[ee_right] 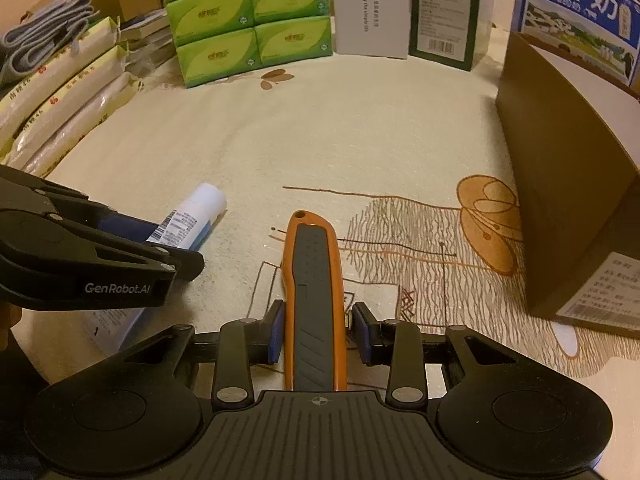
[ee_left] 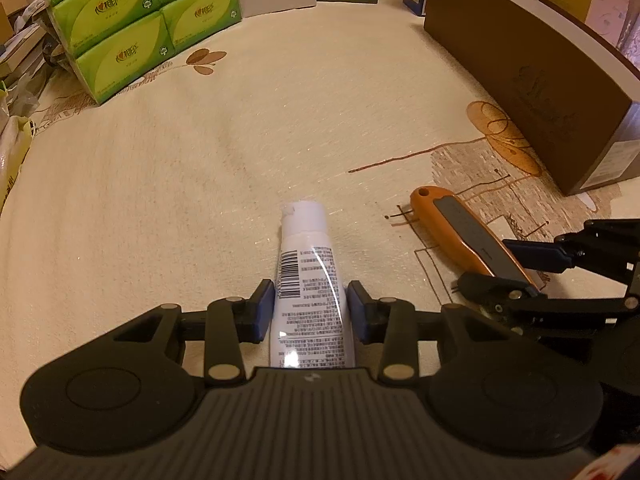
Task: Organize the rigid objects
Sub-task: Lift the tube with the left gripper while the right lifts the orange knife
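A white tube with a barcode and a white cap point(ee_left: 308, 280) lies on the cream tablecloth between the blue pads of my left gripper point(ee_left: 311, 306), which is closed against its sides. It also shows in the right wrist view point(ee_right: 188, 224). An orange and grey utility knife point(ee_right: 314, 300) lies between the pads of my right gripper point(ee_right: 317, 334); the left pad touches it, the right pad sits a hair off. The knife also shows in the left wrist view point(ee_left: 468, 236), with the right gripper point(ee_left: 532, 272) around its near end.
A tall brown box point(ee_right: 568, 200) stands to the right. Green tissue packs point(ee_right: 248, 20), a white box point(ee_right: 372, 8) and a dark green box point(ee_right: 444, 12) line the back. Rice bags point(ee_right: 60, 108) lie at the left, a milk carton point(ee_right: 580, 16) at the far right.
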The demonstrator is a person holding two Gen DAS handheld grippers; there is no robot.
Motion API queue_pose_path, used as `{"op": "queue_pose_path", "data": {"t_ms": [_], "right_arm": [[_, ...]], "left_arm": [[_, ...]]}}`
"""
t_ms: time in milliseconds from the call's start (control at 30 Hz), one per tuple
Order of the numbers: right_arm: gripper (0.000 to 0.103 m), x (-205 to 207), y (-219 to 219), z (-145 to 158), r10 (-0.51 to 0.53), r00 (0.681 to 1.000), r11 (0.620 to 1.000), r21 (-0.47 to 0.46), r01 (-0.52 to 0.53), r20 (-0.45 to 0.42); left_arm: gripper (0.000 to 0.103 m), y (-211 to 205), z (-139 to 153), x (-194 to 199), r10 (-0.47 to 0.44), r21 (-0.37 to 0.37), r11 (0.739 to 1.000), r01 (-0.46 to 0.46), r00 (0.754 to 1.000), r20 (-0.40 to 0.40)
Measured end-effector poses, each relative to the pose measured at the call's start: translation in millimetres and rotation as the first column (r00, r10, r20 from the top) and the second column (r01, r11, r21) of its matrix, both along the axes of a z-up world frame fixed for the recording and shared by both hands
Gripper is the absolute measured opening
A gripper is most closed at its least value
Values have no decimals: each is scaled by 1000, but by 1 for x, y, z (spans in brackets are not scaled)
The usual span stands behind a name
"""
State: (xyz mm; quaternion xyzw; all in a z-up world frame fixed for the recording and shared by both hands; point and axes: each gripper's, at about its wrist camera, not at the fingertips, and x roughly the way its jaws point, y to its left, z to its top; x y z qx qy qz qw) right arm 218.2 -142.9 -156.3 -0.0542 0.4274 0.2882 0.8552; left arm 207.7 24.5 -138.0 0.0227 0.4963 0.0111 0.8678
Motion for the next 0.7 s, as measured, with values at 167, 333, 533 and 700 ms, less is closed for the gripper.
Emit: {"op": "queue_pose_path", "data": {"t_ms": [167, 333, 533, 700], "right_arm": [[32, 1, -9, 5, -29, 1000, 999, 21, 29, -8], [32, 1, -14, 11, -48, 999, 998, 31, 48, -5], [32, 2, -17, 6, -59, 998, 998, 24, 60, -32], [32, 3, -16, 5, -61, 997, 998, 23, 62, -38]], "left_arm": [[35, 0, 7, -3, -4, -7, 1000, 4, 1000, 15], [35, -1, 6, -2, -2, -6, 1000, 2, 1000, 6], [35, 3, -4, 2, 8, -31, 999, -9, 1000, -28], [33, 4, -4, 6, 3, -34, 999, -4, 1000, -26]]}}
